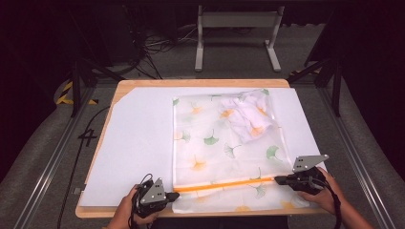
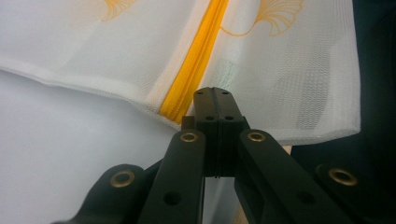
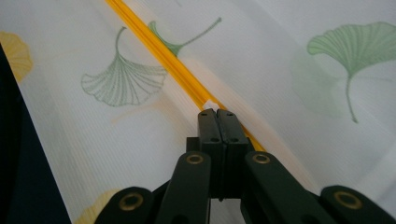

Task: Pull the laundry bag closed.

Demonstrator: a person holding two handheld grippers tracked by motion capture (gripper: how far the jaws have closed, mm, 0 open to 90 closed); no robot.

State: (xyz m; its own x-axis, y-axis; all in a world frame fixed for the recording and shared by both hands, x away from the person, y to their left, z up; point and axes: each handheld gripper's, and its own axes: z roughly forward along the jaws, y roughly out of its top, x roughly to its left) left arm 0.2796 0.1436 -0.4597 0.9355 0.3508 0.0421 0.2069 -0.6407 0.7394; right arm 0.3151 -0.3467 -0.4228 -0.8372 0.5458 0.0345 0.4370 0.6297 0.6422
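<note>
Bag [image 1: 224, 143]: a flat, sheer white mesh pouch, finely woven, printed with green and orange ginkgo leaves, lying on a smooth white sheet [image 1: 138, 143] over a pale wooden table [image 1: 200, 82]. A ribbed orange zipper [image 1: 229, 184] runs straight across its near end, from one pair of fingers to the other. Crumpled white cloth [image 1: 248, 117] bunches inside the far corner, well away from both grippers. The left gripper [image 1: 173, 195], matte black with brass rivets, has its jaws pressed together at the zipper's left end, on the bag's hem. The right gripper [image 1: 277, 180] is likewise closed, its tips pinching a small white tab [image 3: 210, 104] on the zipper.
</note>
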